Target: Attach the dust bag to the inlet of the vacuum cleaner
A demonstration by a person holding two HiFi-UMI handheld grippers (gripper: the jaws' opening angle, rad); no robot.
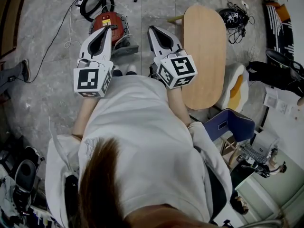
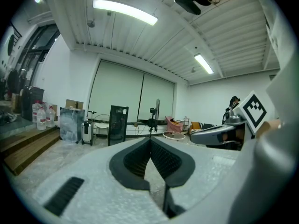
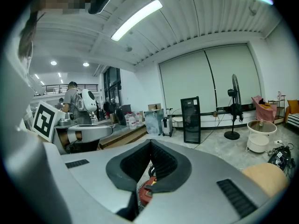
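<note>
Grey marble floor [image 1: 42, 89] carries the red vacuum cleaner [image 1: 108, 22], which lies on the far side of the person, just beyond the tips of both grippers. Its black hose [image 1: 97, 1] loops behind it. Left gripper [image 1: 108, 31] and right gripper [image 1: 152, 29] are held side by side above the floor, each with jaws clenched on nothing. An oval wooden table [image 1: 205, 51] stands just right of the right gripper, with a blue chair [image 1: 231, 124] nearer.
</note>
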